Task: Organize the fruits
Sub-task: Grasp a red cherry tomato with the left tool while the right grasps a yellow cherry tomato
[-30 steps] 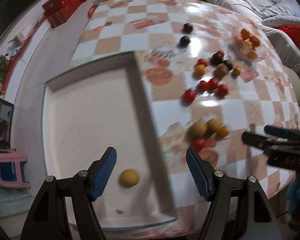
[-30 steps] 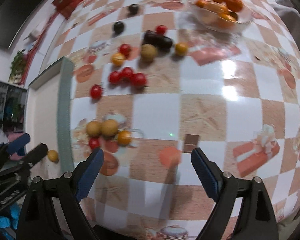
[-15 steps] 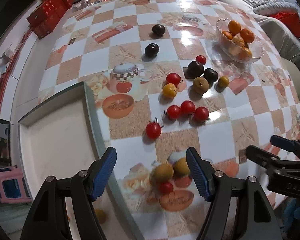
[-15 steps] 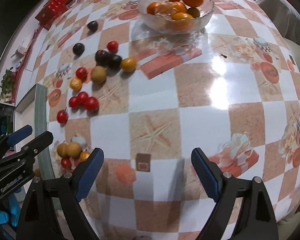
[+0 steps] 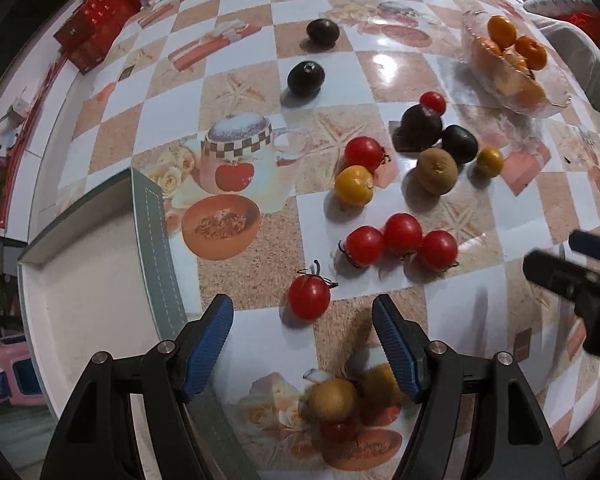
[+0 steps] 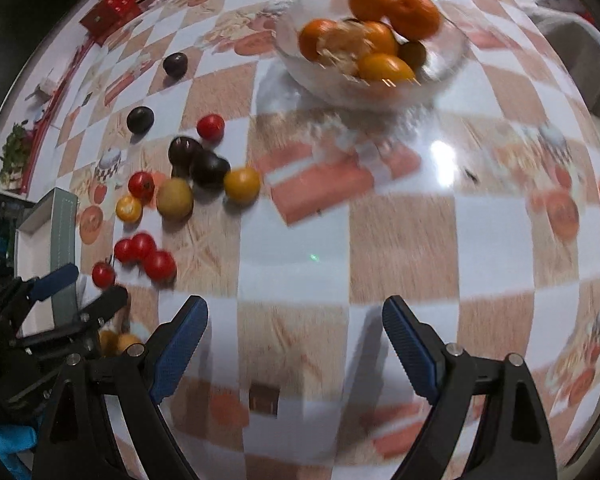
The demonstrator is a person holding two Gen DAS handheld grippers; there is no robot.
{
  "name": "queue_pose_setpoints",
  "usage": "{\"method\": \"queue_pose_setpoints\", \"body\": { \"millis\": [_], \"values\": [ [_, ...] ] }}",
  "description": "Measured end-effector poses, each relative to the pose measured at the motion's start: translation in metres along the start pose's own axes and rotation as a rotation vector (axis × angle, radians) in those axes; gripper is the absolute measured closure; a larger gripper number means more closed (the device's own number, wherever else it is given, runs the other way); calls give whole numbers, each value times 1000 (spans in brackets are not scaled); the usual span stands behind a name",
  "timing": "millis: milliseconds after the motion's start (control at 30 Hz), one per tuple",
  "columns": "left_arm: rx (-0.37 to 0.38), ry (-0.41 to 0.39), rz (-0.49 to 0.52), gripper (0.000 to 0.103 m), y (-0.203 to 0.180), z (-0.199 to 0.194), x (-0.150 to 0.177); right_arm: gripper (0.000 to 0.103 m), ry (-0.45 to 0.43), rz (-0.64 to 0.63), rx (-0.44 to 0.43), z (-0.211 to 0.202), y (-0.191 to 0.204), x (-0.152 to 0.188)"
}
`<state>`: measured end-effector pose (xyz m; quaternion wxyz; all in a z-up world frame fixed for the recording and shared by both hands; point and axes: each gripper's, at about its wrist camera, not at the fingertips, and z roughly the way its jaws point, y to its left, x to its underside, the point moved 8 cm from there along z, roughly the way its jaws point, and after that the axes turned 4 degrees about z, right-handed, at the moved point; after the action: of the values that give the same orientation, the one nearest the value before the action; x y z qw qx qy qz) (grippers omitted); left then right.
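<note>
Just above the gap of the left gripper (image 5: pixel 302 316), lower centre of its view, lies a small round red cherry tomato (image 5: pixel 309 297), with the white shallow tray (image 5: pixel 80 280) at left. Both tongs stand wide and empty; the right gripper (image 6: pixel 296 320) hangs over bare checked tablecloth (image 6: pixel 400 240), so the left is nearer.

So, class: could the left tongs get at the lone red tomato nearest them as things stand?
Probably yes. The left tongs are open, and the lone red tomato sits on the tablecloth just ahead, in line with the gap, with nothing between and the other fruit apart from it.
</note>
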<state>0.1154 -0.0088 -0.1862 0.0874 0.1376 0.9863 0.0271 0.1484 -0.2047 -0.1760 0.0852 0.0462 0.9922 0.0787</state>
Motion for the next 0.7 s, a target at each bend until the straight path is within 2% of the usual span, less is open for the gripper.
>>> {"method": "queue_pose_setpoints", "body": {
  "millis": [333,400,467,500,533,567,633,700],
  "values": [
    [39,-7,-53,30,8,11,-8,14,-47,-164,33,21,33,-33],
    [54,-8,-68,30,8,12,-9,23,-63,-189,34,22,42,-38],
    [66,-8,-83,30,10,14,-10,40,-79,-217,47,23,49,-45],
    [67,-10,-88,32,10,13,-9,43,-82,-229,47,26,56,-51],
    [68,-14,-91,34,10,13,-8,50,-84,-244,51,27,60,-53],
    [67,-17,-94,40,10,12,-8,55,-88,-256,57,27,63,-54],
    [68,-22,-96,52,12,10,-7,77,-96,-270,59,28,66,-57],
    [68,-24,-94,69,14,8,-7,80,-94,-258,32,26,65,-57]
  ]
}}
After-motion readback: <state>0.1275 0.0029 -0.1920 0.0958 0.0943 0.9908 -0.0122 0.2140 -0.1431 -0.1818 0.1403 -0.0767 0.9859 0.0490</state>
